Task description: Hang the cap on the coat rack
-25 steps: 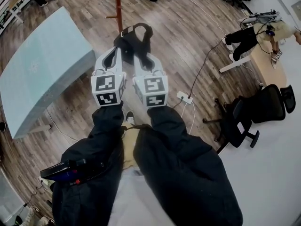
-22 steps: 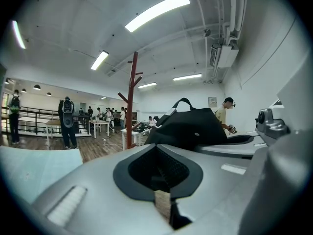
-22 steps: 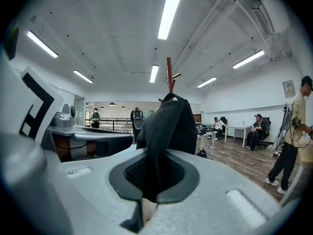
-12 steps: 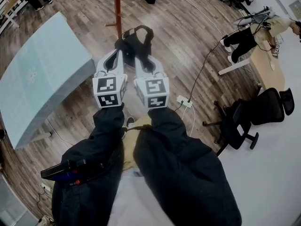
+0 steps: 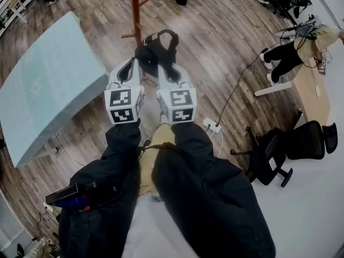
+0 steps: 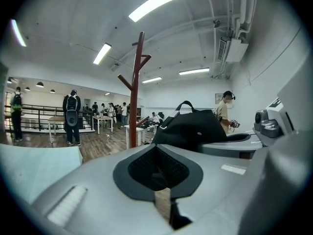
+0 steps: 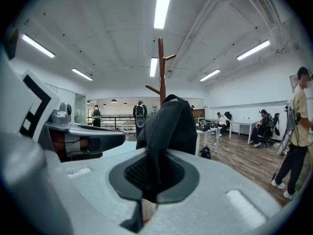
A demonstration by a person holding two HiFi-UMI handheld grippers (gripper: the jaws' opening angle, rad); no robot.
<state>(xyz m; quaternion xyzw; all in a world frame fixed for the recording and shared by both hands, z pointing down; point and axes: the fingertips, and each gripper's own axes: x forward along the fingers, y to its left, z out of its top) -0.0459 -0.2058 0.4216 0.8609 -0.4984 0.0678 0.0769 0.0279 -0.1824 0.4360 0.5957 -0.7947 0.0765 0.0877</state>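
Stretching under everything is a brown wood-plank floor (image 5: pixel 215 42) in a large open office with white walls and long ceiling strip lights (image 7: pixel 163 4). A reddish-brown wooden coat rack with angled pegs (image 5: pixel 134 9) stands on it. Left of the rack sits a pale blue-topped table (image 5: pixel 48 85). Right of the rack, well apart, are a white power strip (image 5: pixel 210 124), a black office chair (image 5: pixel 293 144) and a seated person (image 5: pixel 290 50) beside a wooden desk (image 5: pixel 312 90). The black fabric cap with a strap (image 5: pixel 156 47) is held off the floor near the rack, pinched in the clenched right gripper (image 5: pixel 164 69). The left gripper (image 5: pixel 134 63) is closed on nothing, just beside the cap. Black-and-white square markers cover both gripper cubes.
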